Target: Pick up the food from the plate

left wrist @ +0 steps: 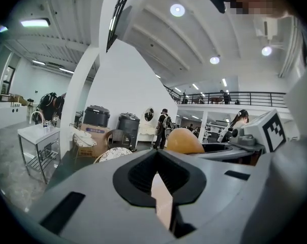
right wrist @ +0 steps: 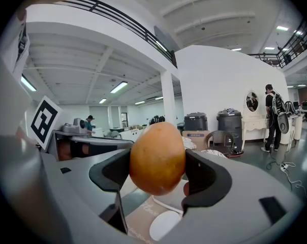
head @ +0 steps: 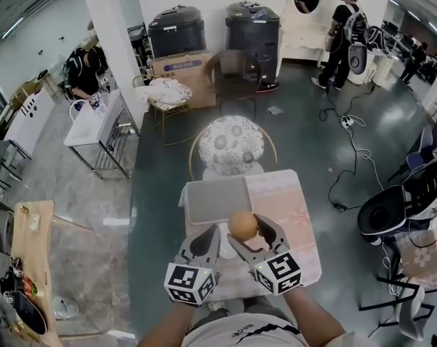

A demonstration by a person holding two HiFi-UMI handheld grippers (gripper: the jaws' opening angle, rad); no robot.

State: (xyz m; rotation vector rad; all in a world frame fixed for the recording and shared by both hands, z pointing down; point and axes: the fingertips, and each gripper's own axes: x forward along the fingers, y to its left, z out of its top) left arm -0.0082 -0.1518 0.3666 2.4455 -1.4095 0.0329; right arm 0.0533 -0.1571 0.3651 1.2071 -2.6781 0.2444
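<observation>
My right gripper (right wrist: 158,173), fingers grasping round brown food (right wrist: 157,154) above worktop (head: 291,194), my left gripper (left wrist: 156,179), fingers clenched together, empty.

No lettering can be read anywhere. The cardboard box (head: 181,67) by the bins carries a blue print, too small to make out. The person's shirt (head: 240,332) has dark print, also illegible. A faint script on the tablecloth (right wrist: 143,207) stays unreadable. The left gripper (head: 206,238) and right gripper (head: 249,231) bear square black-and-white markers: patterns, not letters.
</observation>
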